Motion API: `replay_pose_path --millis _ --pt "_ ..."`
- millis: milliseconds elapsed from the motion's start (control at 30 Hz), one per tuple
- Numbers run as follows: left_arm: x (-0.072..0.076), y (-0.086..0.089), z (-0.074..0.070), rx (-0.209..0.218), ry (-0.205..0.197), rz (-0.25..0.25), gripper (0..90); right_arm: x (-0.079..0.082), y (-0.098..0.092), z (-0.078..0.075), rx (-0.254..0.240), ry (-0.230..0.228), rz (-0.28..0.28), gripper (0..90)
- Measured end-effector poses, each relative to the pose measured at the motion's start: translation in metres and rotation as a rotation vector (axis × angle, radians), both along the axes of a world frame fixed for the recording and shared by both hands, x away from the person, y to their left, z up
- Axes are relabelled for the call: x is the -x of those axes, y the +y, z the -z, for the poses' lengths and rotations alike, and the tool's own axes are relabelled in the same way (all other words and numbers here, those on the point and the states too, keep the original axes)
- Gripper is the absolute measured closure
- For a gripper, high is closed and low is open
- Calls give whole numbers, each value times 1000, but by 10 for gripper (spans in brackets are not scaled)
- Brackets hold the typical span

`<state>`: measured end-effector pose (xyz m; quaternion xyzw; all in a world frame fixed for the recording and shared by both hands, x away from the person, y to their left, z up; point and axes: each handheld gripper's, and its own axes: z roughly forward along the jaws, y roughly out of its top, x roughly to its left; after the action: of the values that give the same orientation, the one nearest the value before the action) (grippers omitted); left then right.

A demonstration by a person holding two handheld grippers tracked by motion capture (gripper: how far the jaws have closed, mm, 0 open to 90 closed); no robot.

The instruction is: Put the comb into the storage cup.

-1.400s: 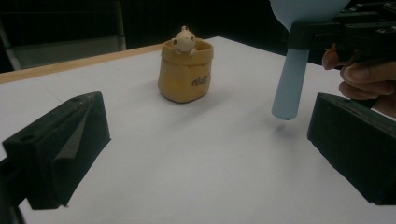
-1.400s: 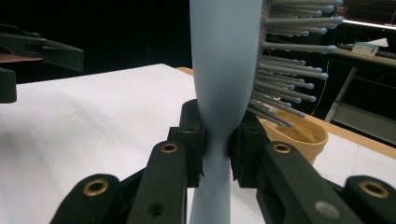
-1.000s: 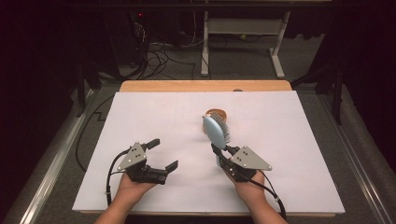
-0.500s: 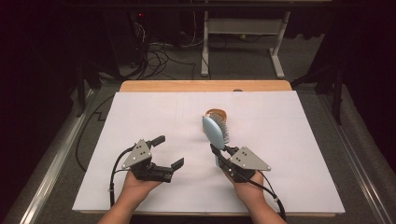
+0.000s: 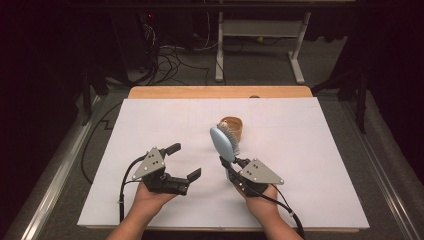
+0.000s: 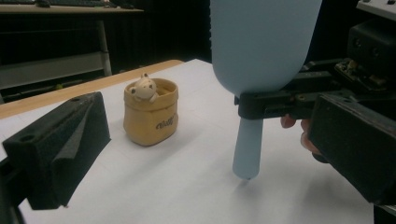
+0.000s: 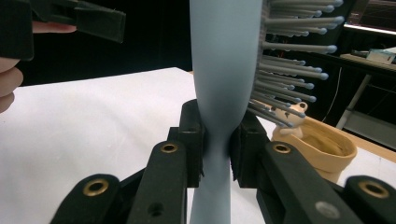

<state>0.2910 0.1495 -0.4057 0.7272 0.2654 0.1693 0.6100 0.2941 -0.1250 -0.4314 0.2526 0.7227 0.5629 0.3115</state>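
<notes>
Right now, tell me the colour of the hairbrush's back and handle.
Pale blue, with grey bristles; the hairbrush shows best in the right gripper view.

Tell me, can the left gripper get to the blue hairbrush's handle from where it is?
Probably yes. The left gripper is open, and bare tabletop lies between it and the hairbrush. The right gripper already clamps the handle, so little room is left.

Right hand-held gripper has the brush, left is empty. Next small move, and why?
Probably carry the hairbrush forward toward the pot. The right hand-held gripper is clamped on its neck, brush upright, handle tip near the sheet, and the pot stands open just beyond. The left hand-held gripper is open, holding nothing.
</notes>
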Motion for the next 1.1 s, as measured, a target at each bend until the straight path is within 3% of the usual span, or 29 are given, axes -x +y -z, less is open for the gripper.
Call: replay_pose_path --millis 533,1100 --pt "-1 -7 -10 13 -10 11 2 1 12 4 19 -1 -20 784" --pt "-4 -33 -25 35 -20 32 2 3 19 5 28 -13 -31 784"
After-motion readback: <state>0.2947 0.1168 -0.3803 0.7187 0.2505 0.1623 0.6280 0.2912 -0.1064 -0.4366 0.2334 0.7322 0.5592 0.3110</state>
